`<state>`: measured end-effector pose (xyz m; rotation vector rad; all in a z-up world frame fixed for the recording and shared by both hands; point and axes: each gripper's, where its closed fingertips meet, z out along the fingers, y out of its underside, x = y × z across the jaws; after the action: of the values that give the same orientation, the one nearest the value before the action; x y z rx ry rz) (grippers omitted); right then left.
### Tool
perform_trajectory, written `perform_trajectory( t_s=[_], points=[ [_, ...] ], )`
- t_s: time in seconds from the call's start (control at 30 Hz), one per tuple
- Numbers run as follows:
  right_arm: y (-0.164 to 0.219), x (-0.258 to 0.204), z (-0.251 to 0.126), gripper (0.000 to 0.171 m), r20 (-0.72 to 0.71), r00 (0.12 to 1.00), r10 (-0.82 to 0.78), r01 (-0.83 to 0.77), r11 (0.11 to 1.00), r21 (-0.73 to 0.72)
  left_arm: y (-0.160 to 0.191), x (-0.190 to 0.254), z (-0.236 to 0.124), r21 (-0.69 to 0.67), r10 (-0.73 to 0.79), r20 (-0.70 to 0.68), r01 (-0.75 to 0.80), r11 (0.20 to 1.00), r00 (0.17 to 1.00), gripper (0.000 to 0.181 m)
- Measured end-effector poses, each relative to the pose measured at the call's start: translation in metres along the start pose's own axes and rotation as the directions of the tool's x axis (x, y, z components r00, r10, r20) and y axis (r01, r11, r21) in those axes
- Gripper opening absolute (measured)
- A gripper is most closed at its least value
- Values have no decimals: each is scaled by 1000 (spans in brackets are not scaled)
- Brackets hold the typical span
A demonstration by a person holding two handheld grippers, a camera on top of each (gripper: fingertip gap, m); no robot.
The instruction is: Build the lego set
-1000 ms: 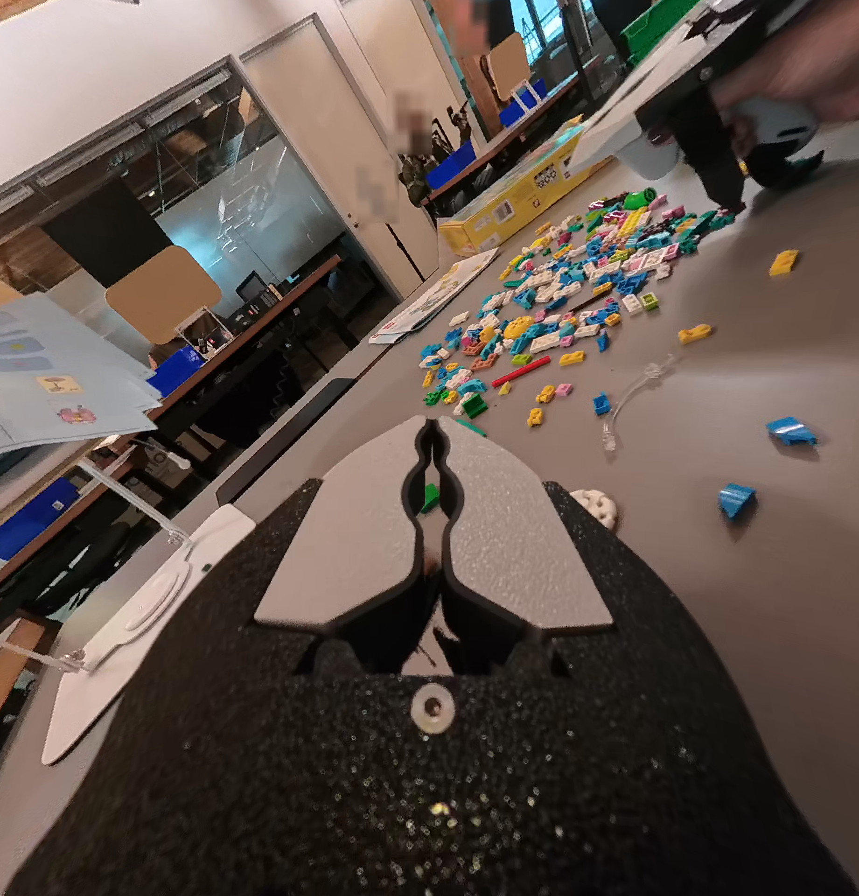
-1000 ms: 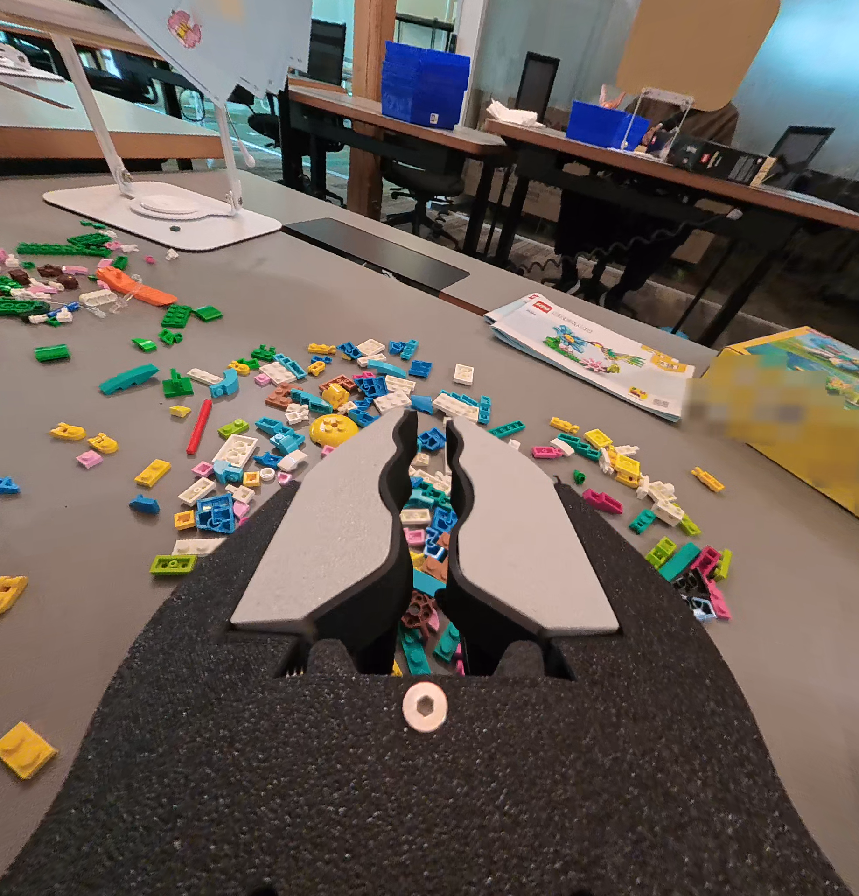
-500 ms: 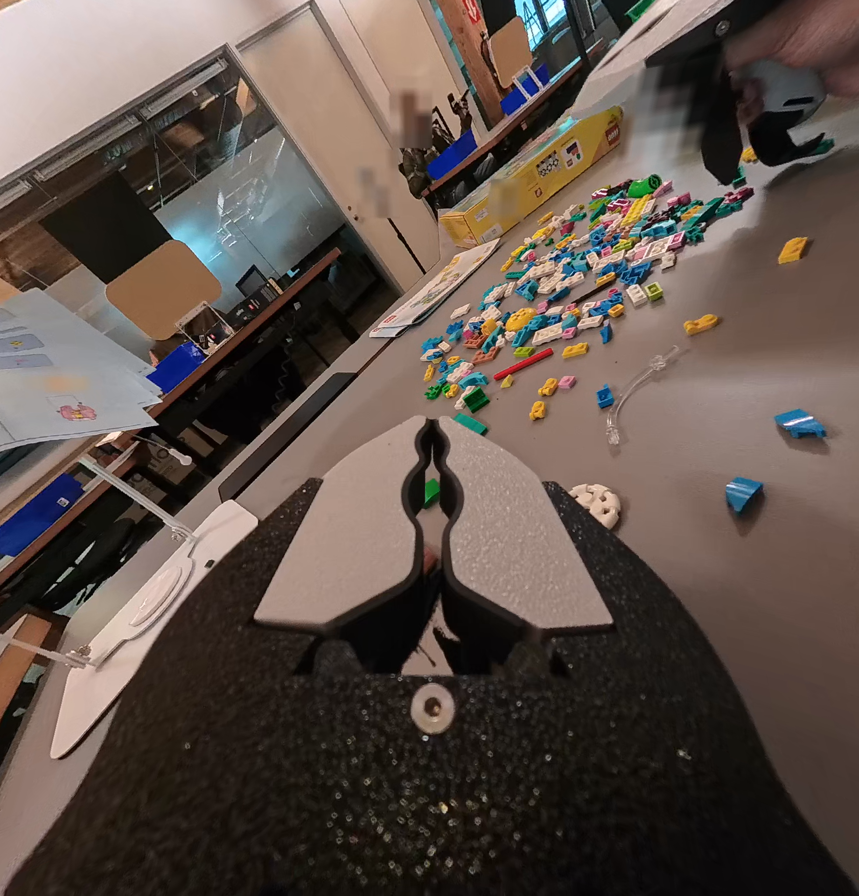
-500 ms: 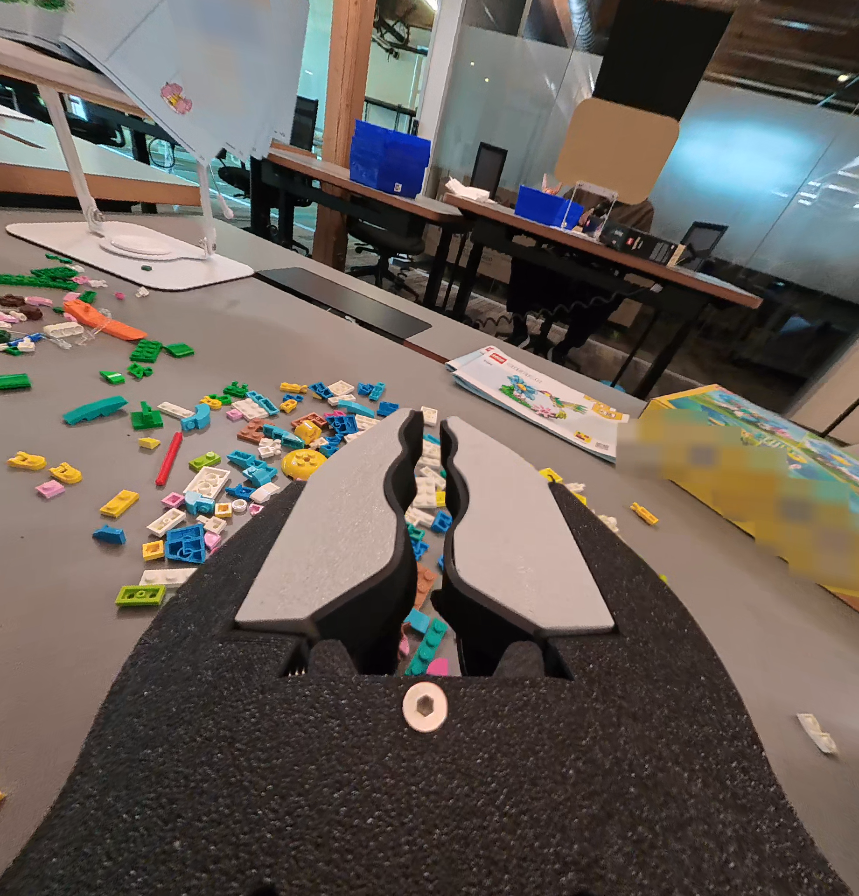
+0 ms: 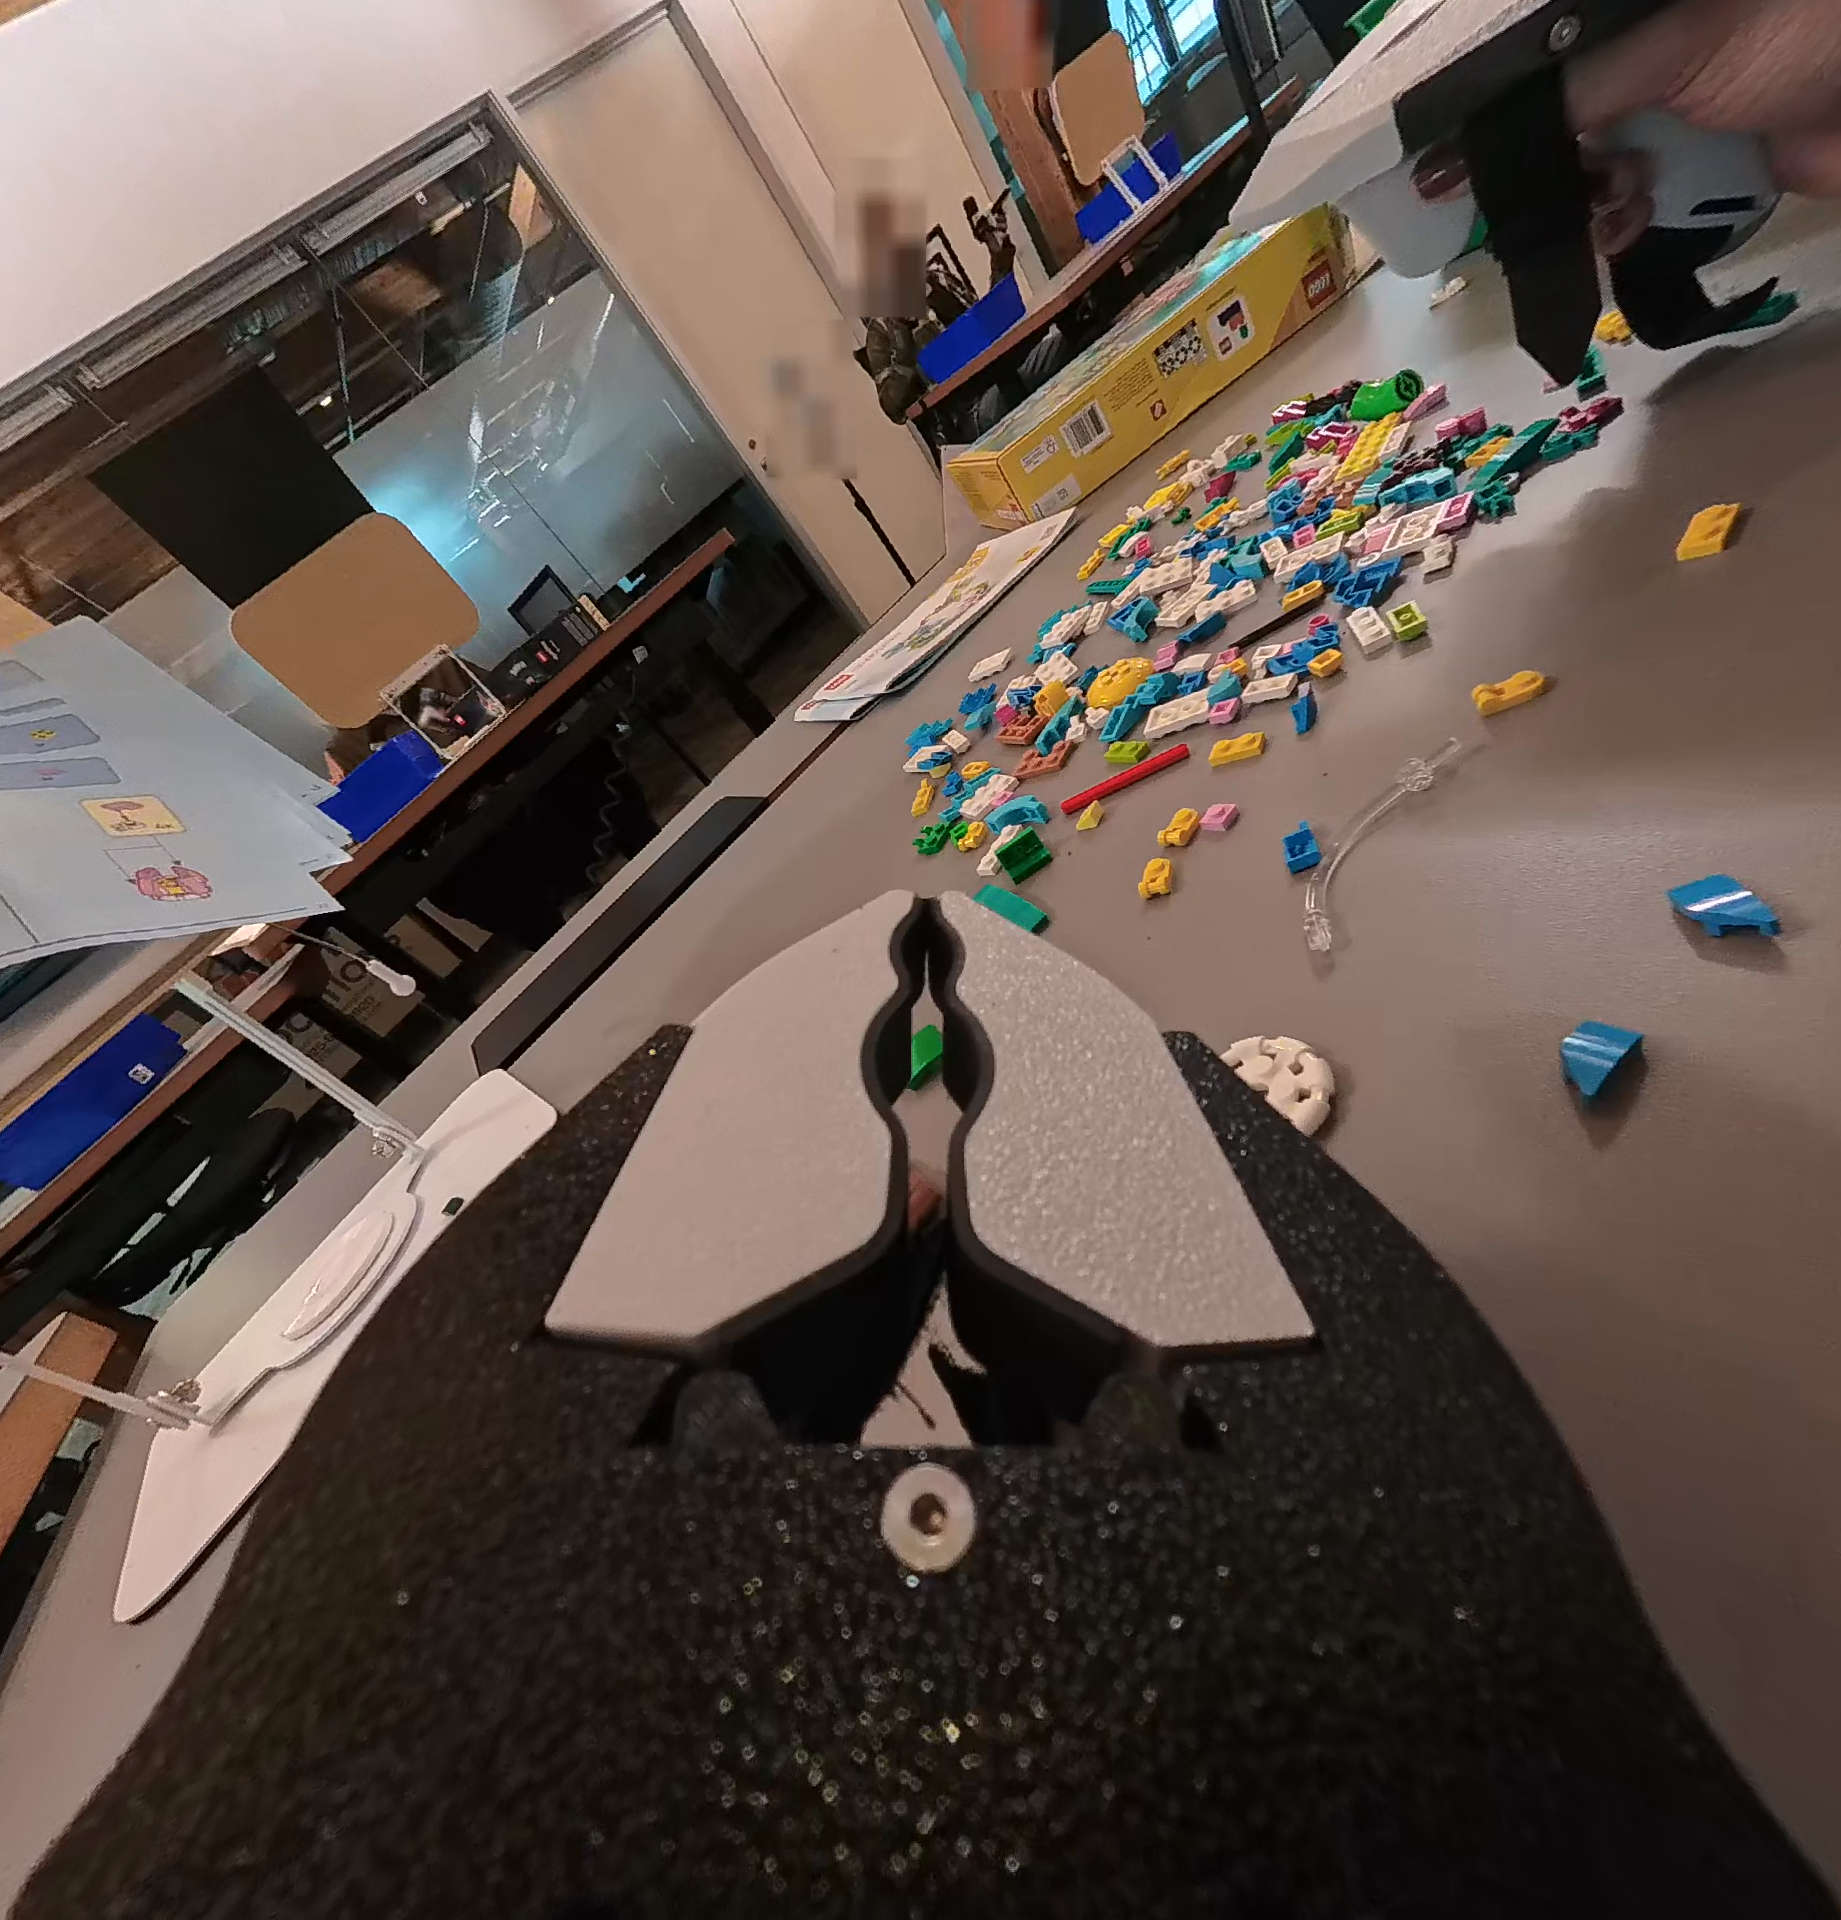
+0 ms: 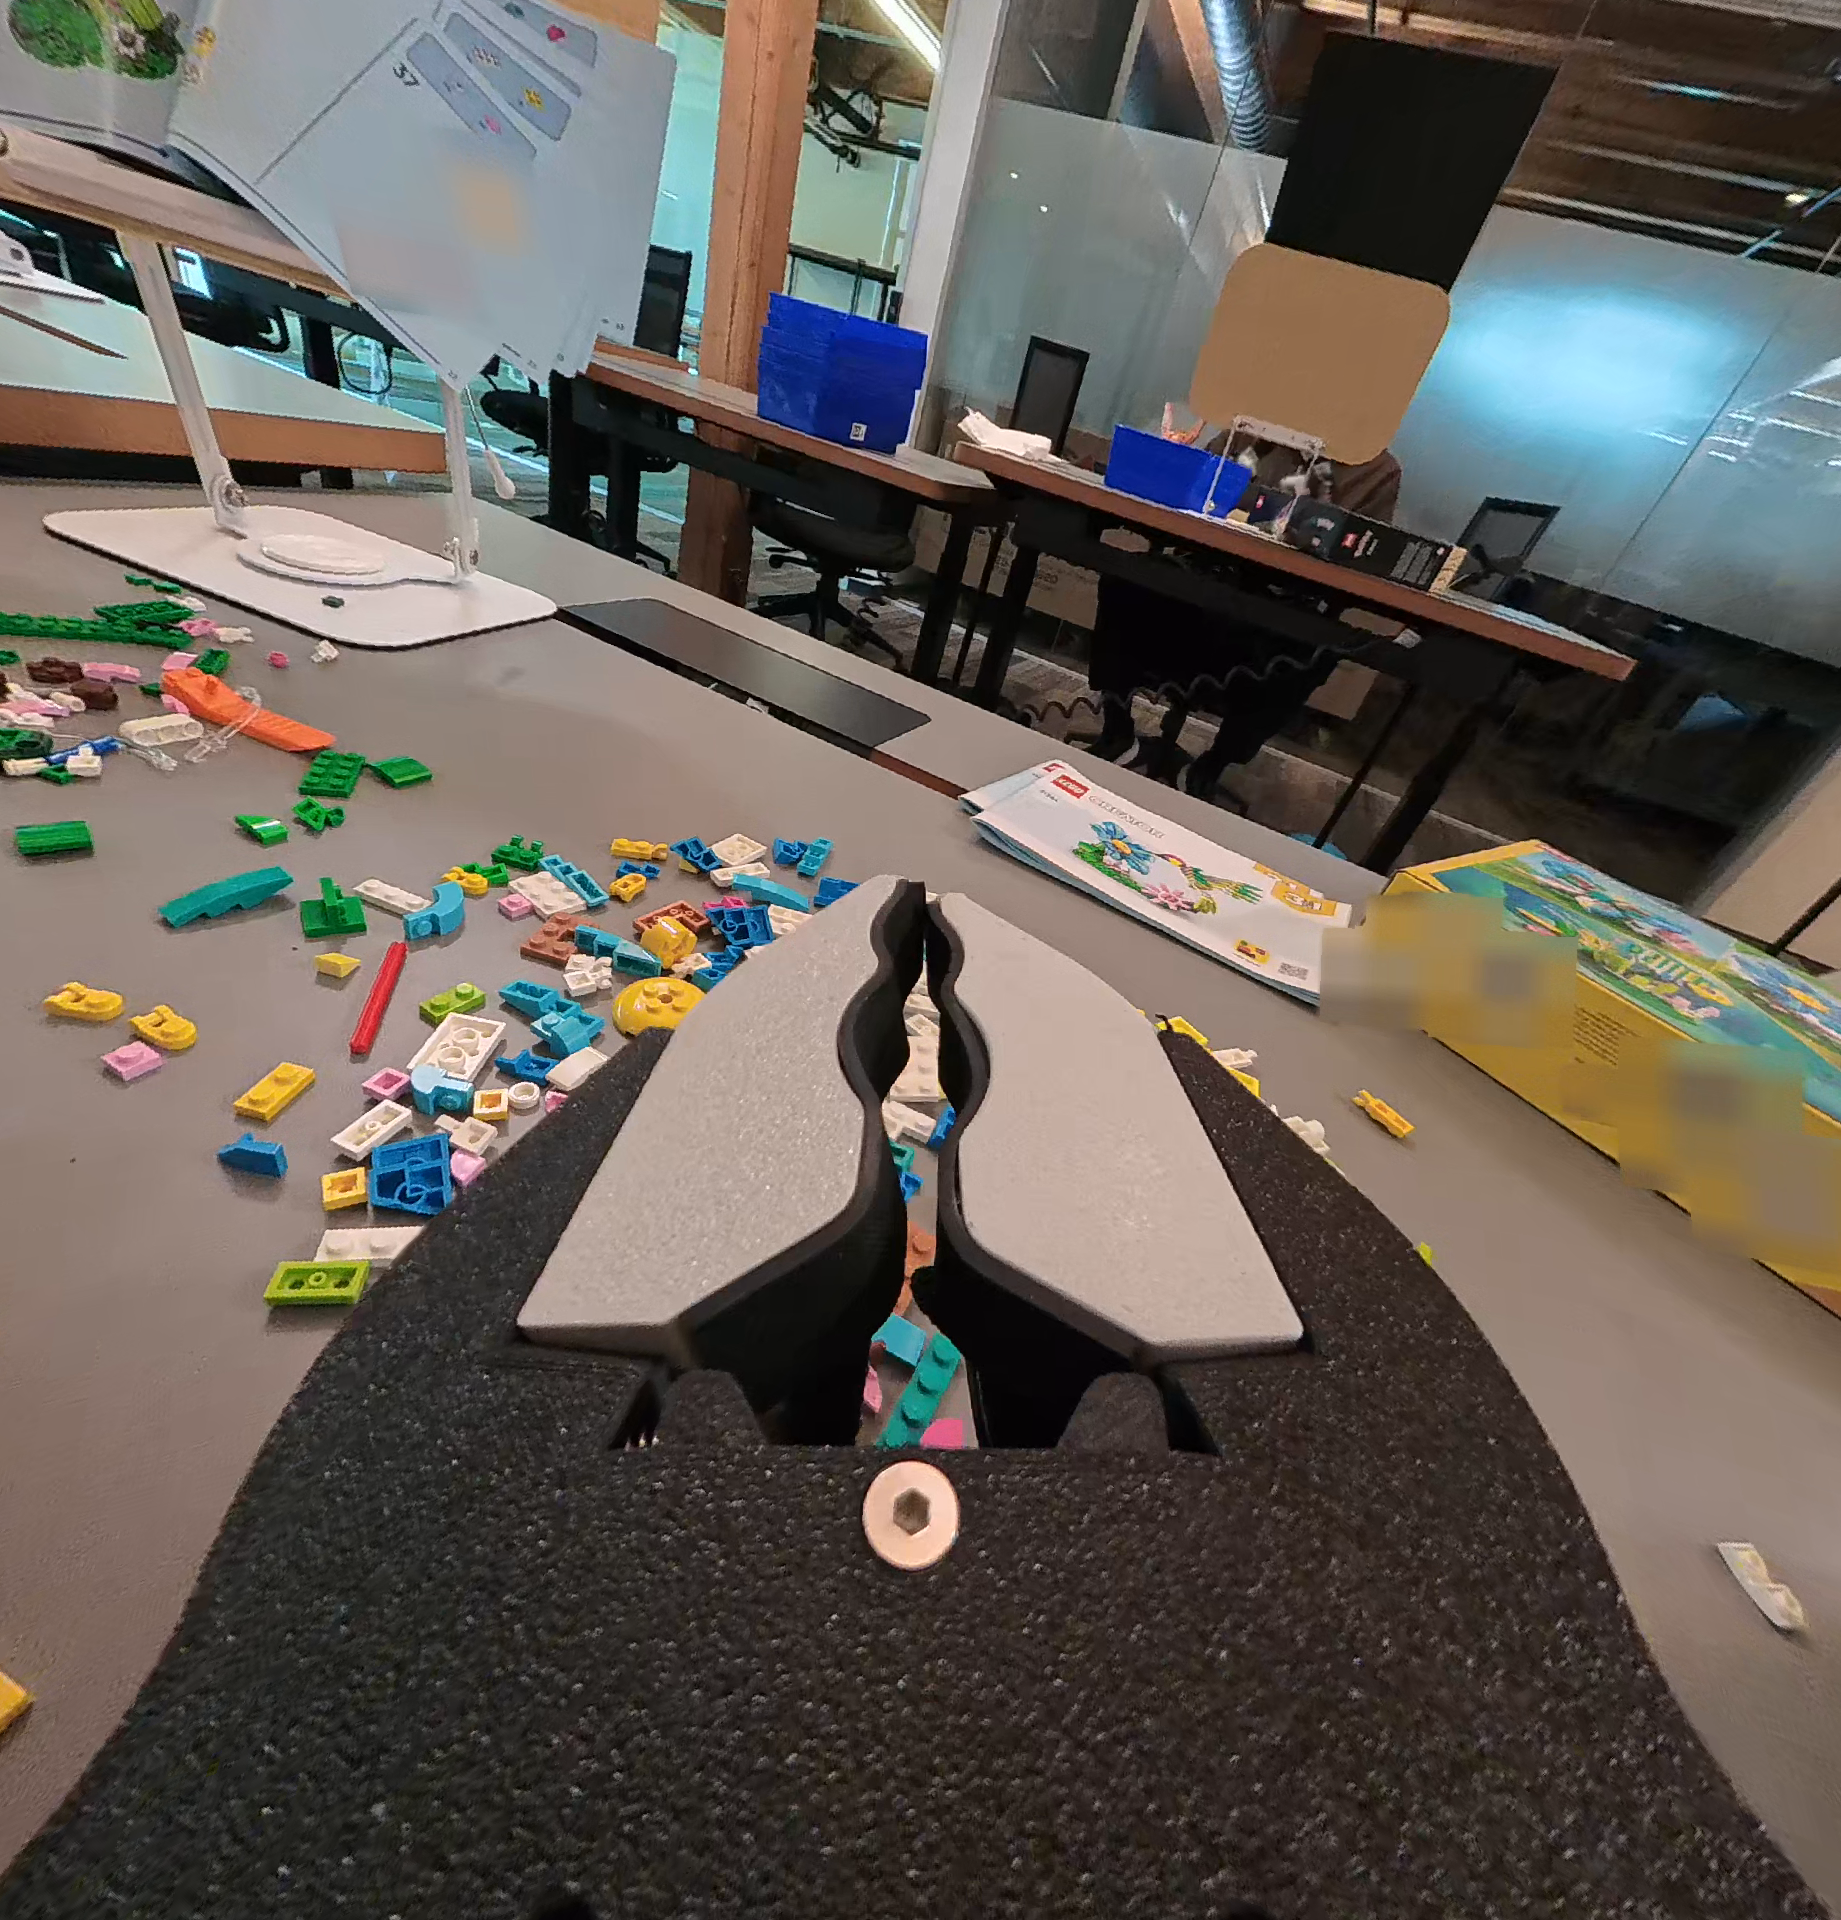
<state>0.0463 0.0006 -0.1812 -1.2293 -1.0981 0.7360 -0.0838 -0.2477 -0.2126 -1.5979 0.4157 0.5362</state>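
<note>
Loose bricks of many colours lie in a pile (image 5: 1259, 623) on the grey table (image 5: 1674, 1351). The pile also shows in the right wrist view (image 6: 583, 987). My left gripper (image 5: 926, 920) is shut and hangs low over the table, short of the pile. A small green piece (image 5: 924, 1058) shows through the hollow behind its tips. My right gripper (image 6: 926, 906) is shut and is raised over the right part of the pile, and I see nothing between its tips. A hand (image 5: 1747, 73) holds it at the top right of the left wrist view.
A yellow box (image 6: 1643, 1039) and a booklet (image 6: 1134, 873) lie past the pile. A white stand (image 6: 303, 561) holds open instruction pages at the far left, with green and brown pieces (image 6: 64, 634) near it. A clear curved piece (image 5: 1363, 831), a white round piece (image 5: 1280, 1075) and blue pieces (image 5: 1721, 904) lie apart. There is about 30 cm between the tips of the two grippers.
My right gripper's jaws closed from a small opening to shut while it tilted up and rose from the pile. My left gripper stayed shut and barely moved.
</note>
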Motion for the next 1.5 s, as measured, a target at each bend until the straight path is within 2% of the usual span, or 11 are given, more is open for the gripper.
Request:
perform_trajectory(
  t_s=[1.5],
  points=[
    [-1, 2, -2, 0, 17, 999, 35, -35, 999, 5, -2, -2, -1, 9, 16, 21, -16, 1000, 1000, 0]
  ],
)
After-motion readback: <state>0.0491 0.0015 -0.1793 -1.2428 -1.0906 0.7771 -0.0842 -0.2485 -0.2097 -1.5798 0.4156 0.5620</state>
